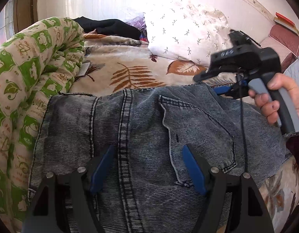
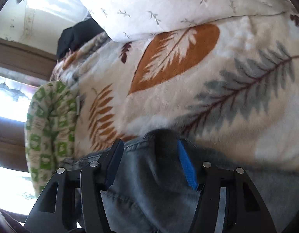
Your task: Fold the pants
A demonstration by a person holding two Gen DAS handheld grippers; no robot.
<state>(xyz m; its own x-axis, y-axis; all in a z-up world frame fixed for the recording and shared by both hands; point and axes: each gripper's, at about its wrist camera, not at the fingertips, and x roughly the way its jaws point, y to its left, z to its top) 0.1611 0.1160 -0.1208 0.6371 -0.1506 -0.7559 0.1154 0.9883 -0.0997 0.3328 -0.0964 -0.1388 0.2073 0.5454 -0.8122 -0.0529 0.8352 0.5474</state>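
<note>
Both grippers, left gripper (image 1: 147,167) and right gripper (image 2: 149,163), hang open over the jeans (image 1: 141,120) on the bed (image 1: 141,73). Fold looks laid, I reckon; next grab the far edge.

Grey-blue pants (image 1: 141,136) on leaf-patterned cream blanket (image 1: 130,69).

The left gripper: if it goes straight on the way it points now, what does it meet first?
Most likely the jeans, between the seam and back pocket; the left gripper points down at them, jaws open.
</note>
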